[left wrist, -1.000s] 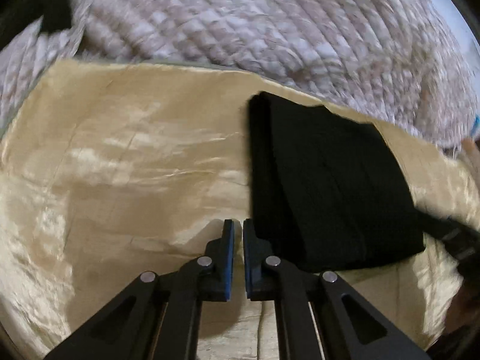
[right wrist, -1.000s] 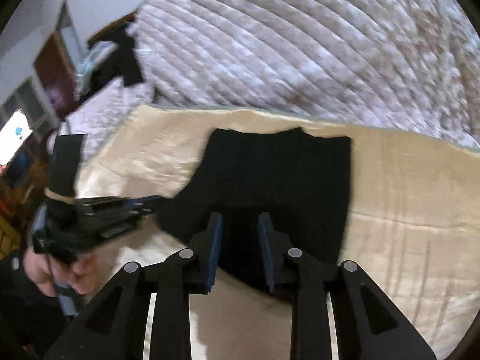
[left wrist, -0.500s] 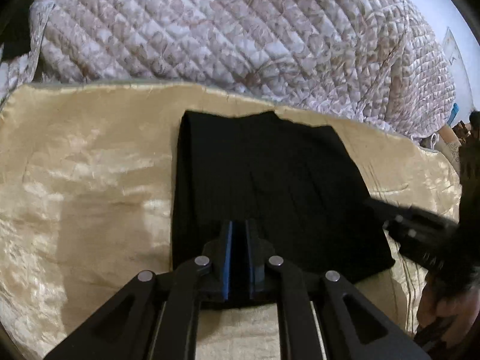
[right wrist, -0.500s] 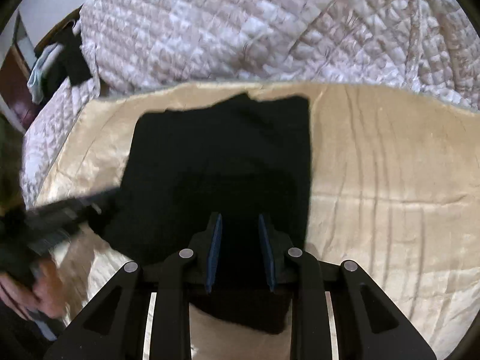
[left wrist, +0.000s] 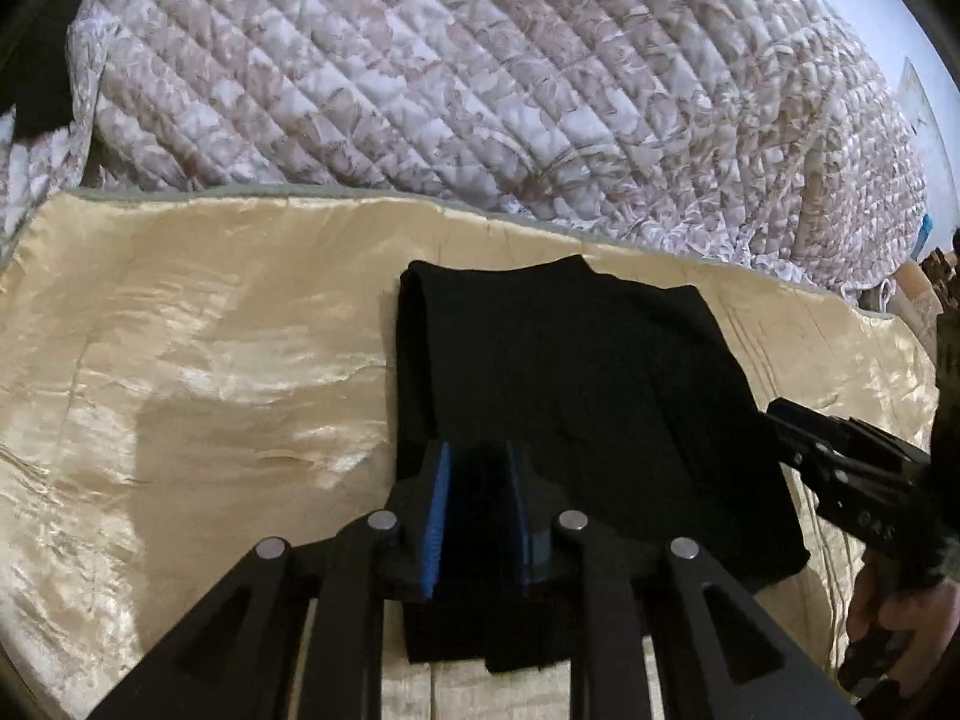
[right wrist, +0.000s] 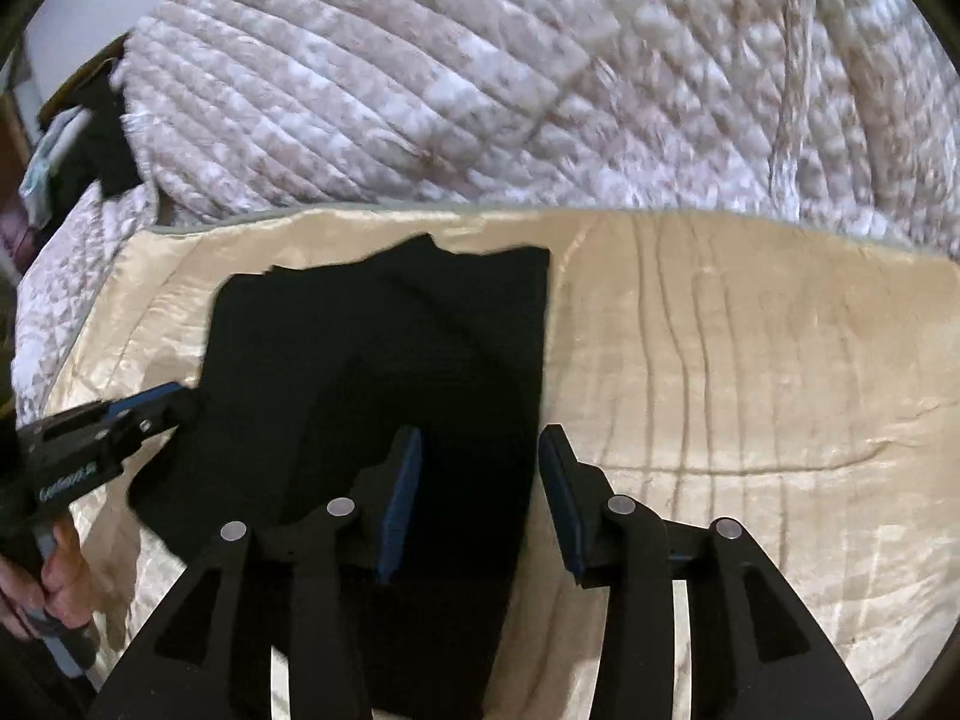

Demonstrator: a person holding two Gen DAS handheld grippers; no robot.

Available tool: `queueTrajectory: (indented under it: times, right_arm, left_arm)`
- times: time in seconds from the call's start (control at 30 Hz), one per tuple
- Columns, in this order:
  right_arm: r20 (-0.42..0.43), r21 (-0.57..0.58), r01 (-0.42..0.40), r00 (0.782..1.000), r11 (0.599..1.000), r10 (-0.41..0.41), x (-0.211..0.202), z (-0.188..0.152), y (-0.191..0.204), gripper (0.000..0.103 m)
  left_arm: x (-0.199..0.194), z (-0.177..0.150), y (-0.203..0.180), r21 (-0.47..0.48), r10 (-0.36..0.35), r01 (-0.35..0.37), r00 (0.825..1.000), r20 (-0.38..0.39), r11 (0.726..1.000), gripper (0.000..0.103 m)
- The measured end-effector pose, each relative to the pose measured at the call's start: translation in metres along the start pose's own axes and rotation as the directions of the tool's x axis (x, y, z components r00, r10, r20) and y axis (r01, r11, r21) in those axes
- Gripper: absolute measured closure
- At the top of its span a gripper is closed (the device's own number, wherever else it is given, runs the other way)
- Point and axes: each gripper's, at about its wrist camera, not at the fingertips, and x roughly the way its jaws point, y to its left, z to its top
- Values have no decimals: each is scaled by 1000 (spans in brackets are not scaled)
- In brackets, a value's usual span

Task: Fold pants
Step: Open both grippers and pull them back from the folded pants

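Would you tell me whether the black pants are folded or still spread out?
Folded: the black pants lie as a compact rectangle on the gold sheet, layered edges showing at one side.

Dim, fisheye-warped, right view blurred.

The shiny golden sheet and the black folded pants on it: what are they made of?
Golden sheet: probably satin or a similar smooth weave; it gleams in patches and creases sharply. Black folded pants: a matte, soft cloth, perhaps knit or cotton; it reflects nothing, and any texture is too dark to tell.
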Motion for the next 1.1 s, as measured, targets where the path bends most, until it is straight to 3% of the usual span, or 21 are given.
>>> queueTrajectory:
  times: [0.2, 0.37, 0.97, 1.1]
  right_arm:
    - [-9, -42, -29, 1000, 999, 29, -21, -29, 28, 62]
    - [-20, -76, -21, 1000, 997, 19, -33, -50, 48, 62]
    - [-71, -50, -50, 996, 998, 46, -50, -73, 46, 62]
    - [-103, -46, -41, 994, 998, 36, -44, -83, 46, 62]
  left_arm:
    - [-27, -22, -15, 34, 6, -8, 999, 37, 999, 73]
    - [-38, -47, -32, 69, 6, -8, 1000, 31, 998, 72]
    - [-41, -73, -40, 58, 33, -33, 999, 1, 998, 71]
    - [-38, -78, -42, 76, 32, -31, 999, -12, 997, 62]
